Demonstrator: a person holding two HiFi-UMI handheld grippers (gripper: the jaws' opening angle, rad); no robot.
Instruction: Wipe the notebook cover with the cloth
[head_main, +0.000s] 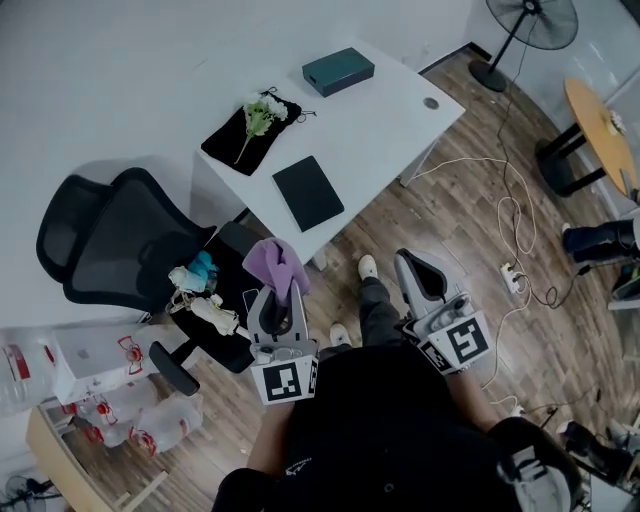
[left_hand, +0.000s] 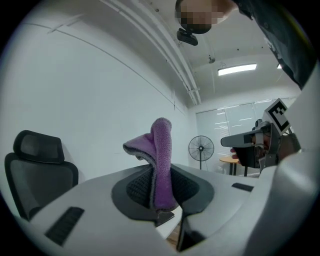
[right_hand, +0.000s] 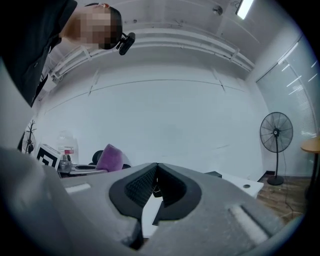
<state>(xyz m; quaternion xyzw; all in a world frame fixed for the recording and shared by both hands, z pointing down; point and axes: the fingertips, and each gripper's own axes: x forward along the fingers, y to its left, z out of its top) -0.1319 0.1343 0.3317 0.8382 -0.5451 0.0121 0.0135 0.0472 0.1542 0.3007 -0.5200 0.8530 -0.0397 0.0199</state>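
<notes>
Closest in, the left gripper (head_main: 283, 302) has its fingers clamped on a purple cloth (head_main: 277, 265), which stands up in a bunch above the fingertips. In the left gripper view the cloth (left_hand: 161, 160) is pinched only along its lower part. The right gripper (head_main: 413, 263) is level with it, fingers pressed together on nothing, as the right gripper view (right_hand: 156, 182) shows.

The notebook (head_main: 308, 192) lies flat on the white counter (head_main: 390, 110), ahead of both pairs of fingers and well apart from them, near the counter's front edge. It has not been reached yet.

The likely troubles:
- The narrow pinch may let the cloth drag out of the fingers once it rubs the cover.
- The hard fingertips may scrape the cover if the bunch folds aside.
- The notebook is loose, so a push could slide it off the edge or towards the flowers (head_main: 259, 117) beyond it, unless the right fingers steady it.
</notes>
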